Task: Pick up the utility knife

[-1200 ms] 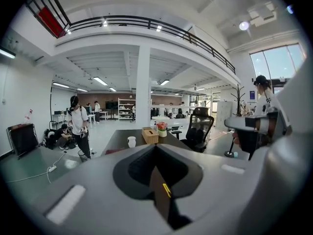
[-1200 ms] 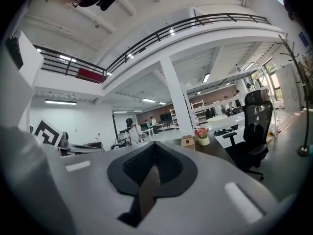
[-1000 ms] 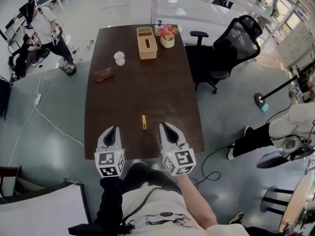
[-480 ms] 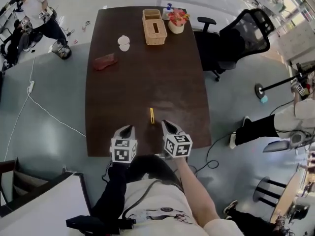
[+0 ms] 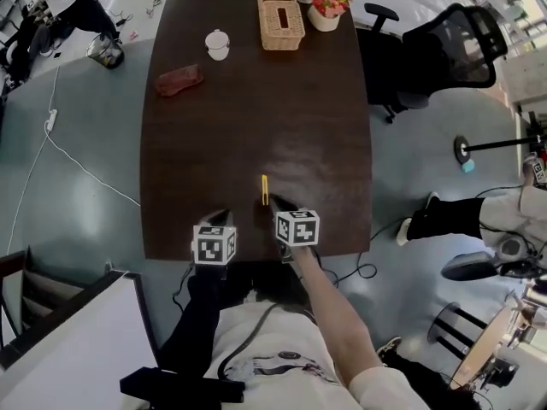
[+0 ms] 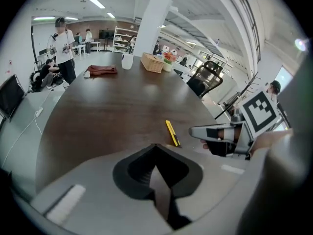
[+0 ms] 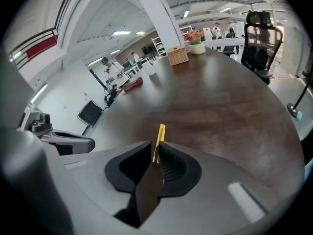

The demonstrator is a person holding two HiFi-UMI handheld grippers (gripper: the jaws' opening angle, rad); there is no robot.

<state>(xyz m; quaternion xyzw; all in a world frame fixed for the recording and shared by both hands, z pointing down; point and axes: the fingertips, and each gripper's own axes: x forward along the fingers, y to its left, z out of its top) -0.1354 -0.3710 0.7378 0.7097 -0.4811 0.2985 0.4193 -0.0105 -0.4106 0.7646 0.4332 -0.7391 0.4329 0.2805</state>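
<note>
The yellow utility knife (image 5: 264, 189) lies flat on the dark brown table (image 5: 256, 118), near its front edge. My right gripper (image 5: 276, 202) hangs low just behind the knife's near end, pointing steeply down. In the right gripper view the knife (image 7: 159, 137) lines up with the narrow slit between the jaws, which are opening; the right gripper (image 7: 152, 149) touches nothing. My left gripper (image 5: 218, 218) is at the front edge, left of the knife, empty and with its tips together (image 6: 156, 146). From the left gripper view the knife (image 6: 172, 133) lies beside the right gripper (image 6: 193, 131).
At the table's far end stand a wicker basket (image 5: 280, 3), a flower pot (image 5: 326, 7) and a white cup (image 5: 217, 44); a reddish cloth (image 5: 179, 79) lies at far left. A black office chair (image 5: 444, 49) stands right of the table. A cable (image 5: 51, 156) runs across the floor.
Both grippers have sunk toward the table's front edge and tipped downward. The right one now sits just behind the knife, and its jaws have parted a little.
</note>
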